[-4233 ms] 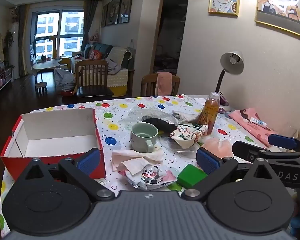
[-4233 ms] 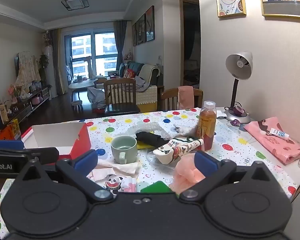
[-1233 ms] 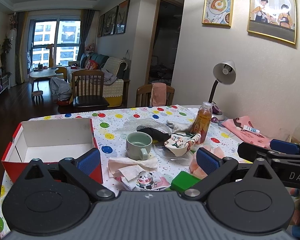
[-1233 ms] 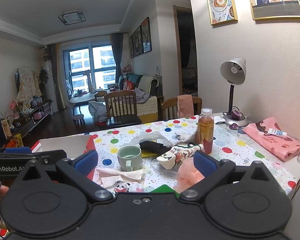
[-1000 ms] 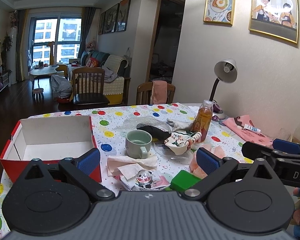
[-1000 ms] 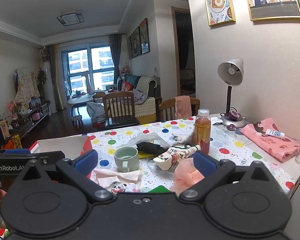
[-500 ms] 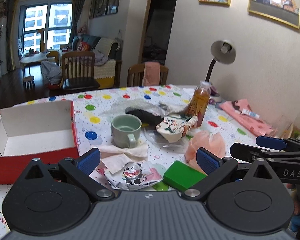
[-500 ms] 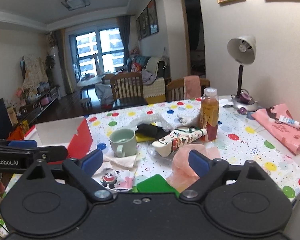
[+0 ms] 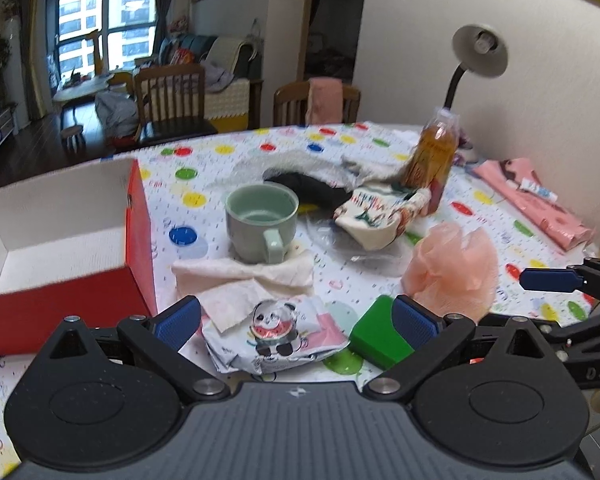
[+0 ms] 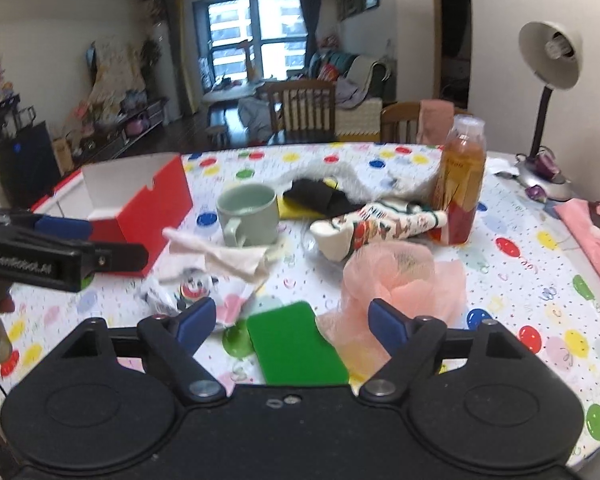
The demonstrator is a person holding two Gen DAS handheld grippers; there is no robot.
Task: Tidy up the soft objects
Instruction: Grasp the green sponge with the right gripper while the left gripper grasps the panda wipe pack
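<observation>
Polka-dot tablecloth (image 9: 228, 152) holds frilly peach mesh pouf (image 9: 452, 268), glossy green block (image 9: 376, 338).

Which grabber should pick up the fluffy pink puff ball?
Probably the right gripper. The pink mesh bath puff sits just ahead of its closing jaws, nothing between them yet. The left gripper faces the panda packet instead.

The right gripper (image 10: 290, 322) hangs over the table (image 10: 520, 292), jaws closing with nothing between the pads; below lie a green block (image 10: 296, 348) and pink pouf (image 10: 400, 280).
</observation>
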